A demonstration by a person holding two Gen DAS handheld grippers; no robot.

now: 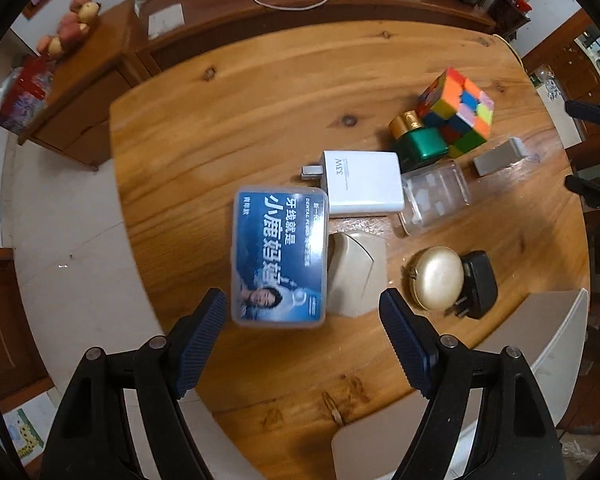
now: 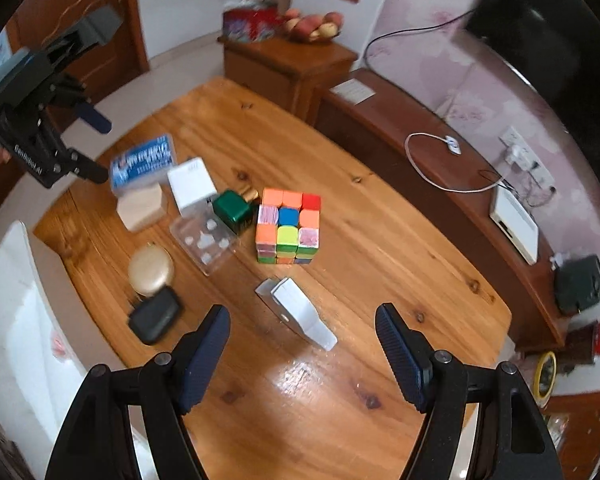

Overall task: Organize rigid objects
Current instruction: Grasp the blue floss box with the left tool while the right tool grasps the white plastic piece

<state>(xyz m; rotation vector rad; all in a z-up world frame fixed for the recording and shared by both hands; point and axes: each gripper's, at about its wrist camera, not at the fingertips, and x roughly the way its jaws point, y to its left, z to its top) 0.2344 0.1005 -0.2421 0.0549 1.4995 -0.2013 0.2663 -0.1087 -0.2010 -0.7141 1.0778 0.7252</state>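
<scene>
Here the rigid things sit bunched on the far half of the wooden worktop [image 1: 240,128]. The left gripper [image 1: 302,338] hangs above the blue dental floss box [image 1: 278,258], jaws spread wide with nothing between them. That box lies flat, touching a beige wedge-shaped piece [image 1: 358,274] on one side and the white 33W charger [image 1: 362,182] at its far corner. Beside the charger lies a clear plastic case [image 1: 434,196], and just past that a green bottle with a gold cap [image 1: 418,140] leans against the colour cube [image 1: 458,114]. A round gold compact [image 1: 436,278] touches a black plug adapter [image 1: 478,284].

The right gripper [image 2: 302,354] points down at a small white and grey block [image 2: 300,314], which lies alone, apart from the cube [image 2: 288,226] and the rest of the cluster; its jaws are also parted and empty. In the right wrist view the left gripper [image 2: 96,148] shows at the worktop's left edge, near the floss box [image 2: 142,162].

The packed items leave little gap among themselves. Open wood lies on the side toward the low cabinet [image 2: 440,184] and in the near strip under both grippers. A white chair [image 1: 540,344] presses close to the near edge of the worktop.
</scene>
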